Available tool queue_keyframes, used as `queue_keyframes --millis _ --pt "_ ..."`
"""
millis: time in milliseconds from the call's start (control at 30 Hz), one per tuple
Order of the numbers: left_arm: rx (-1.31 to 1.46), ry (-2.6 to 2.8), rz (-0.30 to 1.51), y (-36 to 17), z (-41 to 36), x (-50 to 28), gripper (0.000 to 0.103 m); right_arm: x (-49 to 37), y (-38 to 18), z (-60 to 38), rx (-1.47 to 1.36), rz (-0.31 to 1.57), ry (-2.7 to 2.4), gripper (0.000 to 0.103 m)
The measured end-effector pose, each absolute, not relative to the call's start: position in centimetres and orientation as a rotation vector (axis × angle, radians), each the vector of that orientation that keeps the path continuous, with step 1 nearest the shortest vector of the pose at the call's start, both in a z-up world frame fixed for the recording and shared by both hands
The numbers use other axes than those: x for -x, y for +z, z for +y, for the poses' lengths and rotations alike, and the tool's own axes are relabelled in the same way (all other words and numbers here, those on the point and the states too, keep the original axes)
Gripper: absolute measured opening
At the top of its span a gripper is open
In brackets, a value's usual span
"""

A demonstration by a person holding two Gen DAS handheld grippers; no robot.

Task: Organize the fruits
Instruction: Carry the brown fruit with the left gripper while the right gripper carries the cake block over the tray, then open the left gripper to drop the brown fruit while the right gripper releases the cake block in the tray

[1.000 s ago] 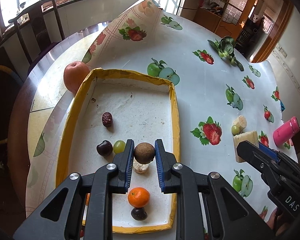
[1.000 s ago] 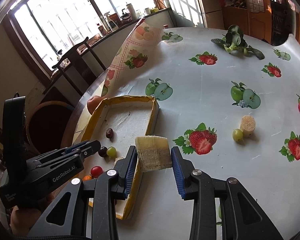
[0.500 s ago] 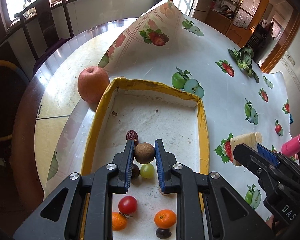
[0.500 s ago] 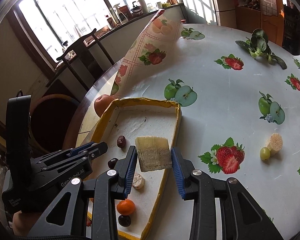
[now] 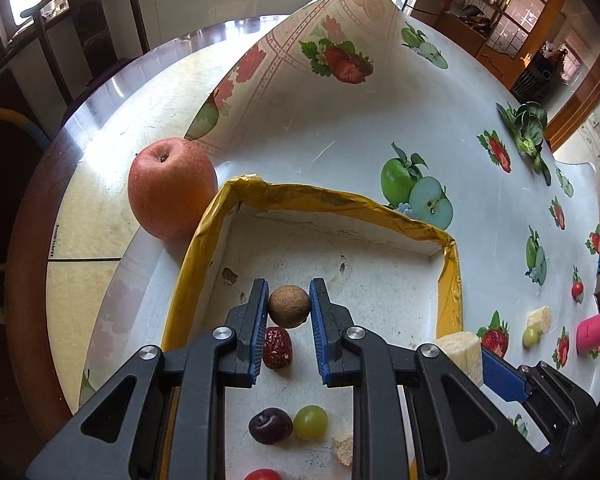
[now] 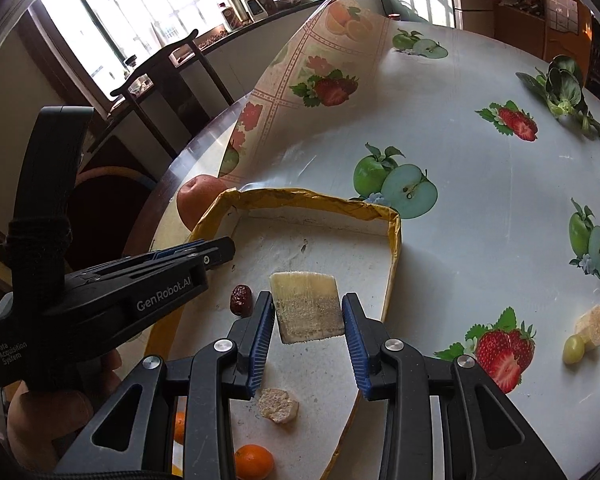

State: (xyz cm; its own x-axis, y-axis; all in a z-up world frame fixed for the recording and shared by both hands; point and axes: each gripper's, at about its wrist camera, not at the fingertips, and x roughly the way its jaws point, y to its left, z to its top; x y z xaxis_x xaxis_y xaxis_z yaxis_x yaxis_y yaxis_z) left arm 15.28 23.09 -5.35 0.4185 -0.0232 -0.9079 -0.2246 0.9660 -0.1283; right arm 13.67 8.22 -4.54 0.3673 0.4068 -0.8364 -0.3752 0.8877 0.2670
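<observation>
My left gripper (image 5: 289,306) is shut on a small round brown fruit (image 5: 289,306), held over the white floor of the yellow-rimmed tray (image 5: 320,197). Below it in the tray lie a red date (image 5: 277,347), a dark cherry (image 5: 270,426), a green grape (image 5: 310,422) and a cherry tomato (image 5: 263,474). My right gripper (image 6: 307,313) is shut on a pale banana chunk (image 6: 307,307) above the tray (image 6: 392,236). The left gripper (image 6: 216,252) shows at the left of the right wrist view. An orange (image 6: 254,462) and a banana slice (image 6: 278,405) lie near the tray's front.
A large red apple (image 5: 171,188) rests outside the tray's far left corner. On the fruit-print cloth to the right lie a grape (image 6: 573,348) with a banana piece (image 6: 592,322), a pink bottle (image 5: 596,330) and leafy greens (image 6: 566,88). The cloth's far edge is folded up.
Both grippers moved toward the tray's far end and lower, each keeping its fruit. The right gripper came from beside the tray's right rim to over its floor.
</observation>
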Motion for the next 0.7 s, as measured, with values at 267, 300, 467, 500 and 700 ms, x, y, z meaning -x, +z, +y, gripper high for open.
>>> queue_keyframes --millis 267,300,467,500,700 --pt "0.244 0.138 1.18 -7.9 23.0 -16.3 0.018 -14.0 -7.7 9.5 -0.006 1.138 0.525 0.035" --pt "0.244 0.139 1.185 -8.2 23.0 -16.4 0.018 -14.1 -8.0 9.6 -0.001 1.143 0.526 0.035" --pt "0.242 0.148 1.197 -9.1 22.8 -16.9 0.018 -14.1 -9.2 10.1 0.019 1.161 0.531 0.035" --pt "0.232 0.15 1.198 -9.1 22.6 -16.9 0.018 -14.1 -9.4 10.1 0.024 1.162 0.531 0.036" --pt "0.216 0.156 1.198 -9.1 22.3 -16.9 0.018 -13.9 -9.6 10.8 0.057 1.152 0.544 0.037"
